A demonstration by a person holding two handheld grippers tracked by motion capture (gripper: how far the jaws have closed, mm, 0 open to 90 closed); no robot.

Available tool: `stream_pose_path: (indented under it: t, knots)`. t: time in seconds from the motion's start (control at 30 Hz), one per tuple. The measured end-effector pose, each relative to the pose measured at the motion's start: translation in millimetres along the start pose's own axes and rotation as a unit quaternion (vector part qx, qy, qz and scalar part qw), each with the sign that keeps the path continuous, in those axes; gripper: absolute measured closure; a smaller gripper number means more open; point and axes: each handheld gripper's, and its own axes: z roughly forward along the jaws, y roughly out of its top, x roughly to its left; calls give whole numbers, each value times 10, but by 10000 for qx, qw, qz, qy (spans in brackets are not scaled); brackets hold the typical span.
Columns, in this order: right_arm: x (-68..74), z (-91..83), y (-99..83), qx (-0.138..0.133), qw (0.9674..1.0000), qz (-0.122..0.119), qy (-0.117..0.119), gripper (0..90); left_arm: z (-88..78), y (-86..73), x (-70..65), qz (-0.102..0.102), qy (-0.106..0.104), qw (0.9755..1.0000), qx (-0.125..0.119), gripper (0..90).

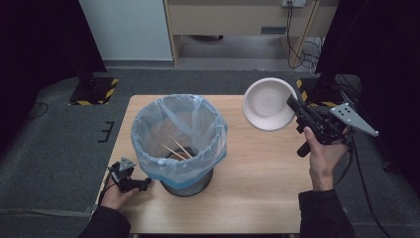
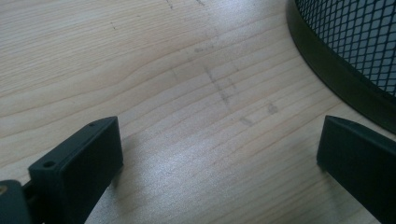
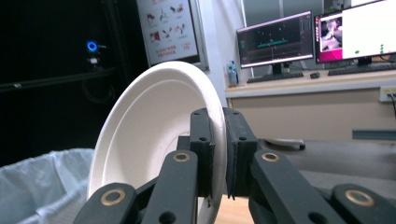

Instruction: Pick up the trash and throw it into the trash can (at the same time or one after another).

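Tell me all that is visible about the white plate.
The white plate is round with a raised rim and looks like moulded paper or pulp, clean and empty. The right tool is shut on its rim and holds it in the air, tilted nearly on edge, to the right of the lined bin. Nothing else touches it.

Left tool (image 2: 219,154) agape, right tool (image 3: 218,140) clamped

Black grippers (image 1: 293,103), dark sleeves (image 1: 324,213)

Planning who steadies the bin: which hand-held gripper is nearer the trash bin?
Left. The left hand-held gripper sits open on the table beside the trash bin base; the right hand-held gripper holds the paper plate aloft, farther right.
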Motion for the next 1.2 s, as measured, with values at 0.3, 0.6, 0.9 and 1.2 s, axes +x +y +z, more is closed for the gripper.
stream_pose_path:
  t: [0.3,0.6,0.9,1.2]
  knots:
    - [175,5,168,-215,9995,-63,201,839,0,0,0,1,-1,10000,1,0]
    - [388,90,320,-316,9985,-148,428,839,0,0,0,-1,0,10000,0,0]
    - [636,247,368,-295,9968,-228,703,839,0,0,0,-2,0,10000,-1,0]
    - [847,392,370,-251,9951,-268,918,839,0,0,0,-2,-1,10000,-1,0]
